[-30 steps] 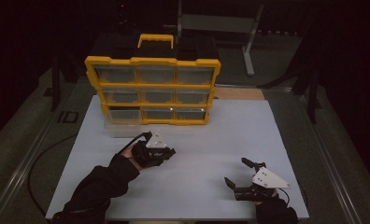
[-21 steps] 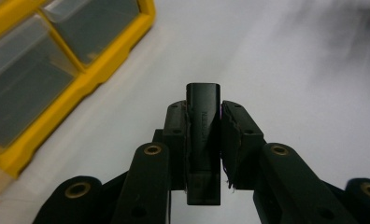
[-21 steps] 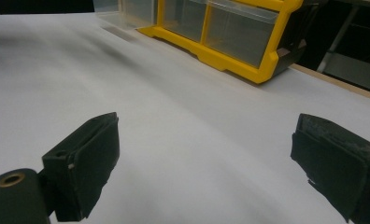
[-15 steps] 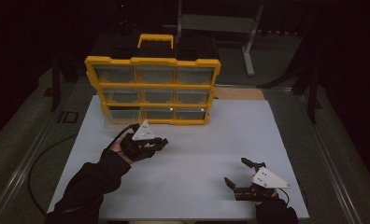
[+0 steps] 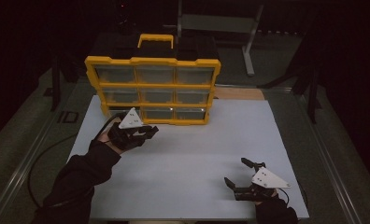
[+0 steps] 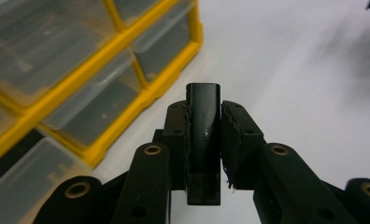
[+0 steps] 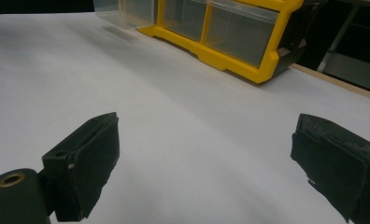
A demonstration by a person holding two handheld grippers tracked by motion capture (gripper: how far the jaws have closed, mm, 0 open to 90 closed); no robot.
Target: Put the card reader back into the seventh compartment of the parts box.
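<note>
A yellow organizer [image 5: 152, 86] with clear drawers stands upright at the back of the white table [image 5: 211, 140]. My left gripper [image 5: 149, 131], held in a dark-gloved hand, hovers just in front of the organizer's bottom row at its left end. In the left gripper view its pads [image 6: 234, 135] are shut on a small black block [image 6: 202, 140] that stands upright between them, with the organizer [image 6: 141, 88] beyond to the left. My right gripper [image 5: 237, 171] rests low near the table's front right, open, with bare table between its jaws [image 7: 211, 144].
A clear drawer [image 7: 122, 11] sticks out from the organizer's bottom row at its left end. A black handle piece with a yellow grip [image 5: 155, 41] tops the organizer. A wooden board edge [image 5: 239, 93] shows behind the table. Dark floor and metal frames surround it.
My left gripper has moved away from me and slightly left, closer to the organizer's bottom row, still shut on the black block. The right gripper has stayed put.
</note>
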